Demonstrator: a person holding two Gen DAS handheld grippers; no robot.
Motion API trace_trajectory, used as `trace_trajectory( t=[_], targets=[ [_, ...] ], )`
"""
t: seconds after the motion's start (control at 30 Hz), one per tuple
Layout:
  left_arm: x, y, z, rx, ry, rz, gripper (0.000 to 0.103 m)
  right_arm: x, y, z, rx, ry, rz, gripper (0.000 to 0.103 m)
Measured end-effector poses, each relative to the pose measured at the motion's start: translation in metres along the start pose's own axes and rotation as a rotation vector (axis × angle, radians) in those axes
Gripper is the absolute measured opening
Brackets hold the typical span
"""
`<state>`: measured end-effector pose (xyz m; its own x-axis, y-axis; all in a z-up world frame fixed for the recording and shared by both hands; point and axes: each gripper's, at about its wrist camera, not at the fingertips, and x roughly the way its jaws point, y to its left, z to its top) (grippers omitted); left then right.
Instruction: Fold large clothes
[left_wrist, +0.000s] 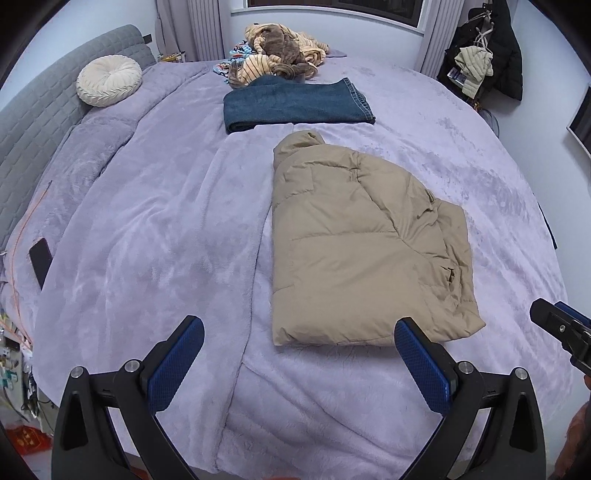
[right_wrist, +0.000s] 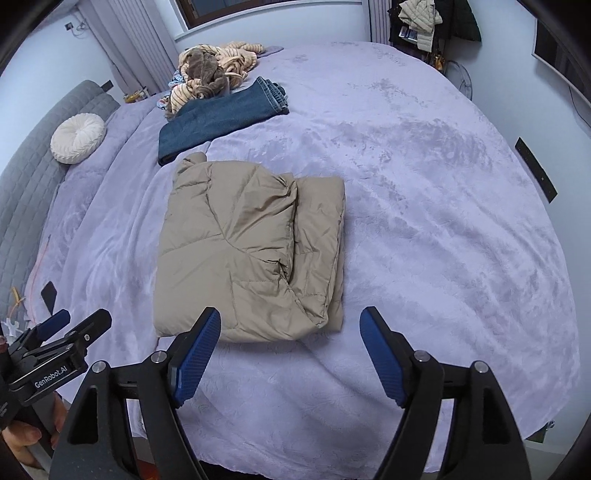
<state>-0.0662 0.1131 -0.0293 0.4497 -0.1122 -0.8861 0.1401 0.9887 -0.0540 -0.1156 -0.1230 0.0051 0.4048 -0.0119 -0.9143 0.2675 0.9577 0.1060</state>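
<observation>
A tan puffer jacket (left_wrist: 354, 240) lies folded into a rough rectangle on the lilac fleece bed cover (left_wrist: 147, 229). It also shows in the right wrist view (right_wrist: 243, 251). My left gripper (left_wrist: 299, 332) is open and empty, just short of the jacket's near edge. My right gripper (right_wrist: 290, 325) is open and empty, at the jacket's near right corner. The right gripper shows at the right edge of the left wrist view (left_wrist: 557, 325). The left gripper shows at the lower left of the right wrist view (right_wrist: 66, 332).
Folded blue jeans (left_wrist: 295, 105) lie beyond the jacket. A pile of striped and brown clothes (left_wrist: 280, 55) sits at the far edge. A round cream cushion (left_wrist: 109, 79) leans on the grey headboard (left_wrist: 33, 122). A black phone (left_wrist: 40, 260) lies at the left.
</observation>
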Motion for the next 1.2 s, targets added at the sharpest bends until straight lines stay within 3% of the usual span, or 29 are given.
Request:
trace_trajectory(
  t=[0.37,1.2],
  targets=[
    [-0.018,0.007,-0.006,0.000,-0.026,0.019,0.103,-0.005,0.004,-0.003,-0.008,-0.009,-0.019,0.084],
    [-0.021,0.008,-0.005,0.019,-0.029,0.035,0.103,-0.014,0.008,0.000,-0.027,-0.028,-0.058,0.084]
  ],
)
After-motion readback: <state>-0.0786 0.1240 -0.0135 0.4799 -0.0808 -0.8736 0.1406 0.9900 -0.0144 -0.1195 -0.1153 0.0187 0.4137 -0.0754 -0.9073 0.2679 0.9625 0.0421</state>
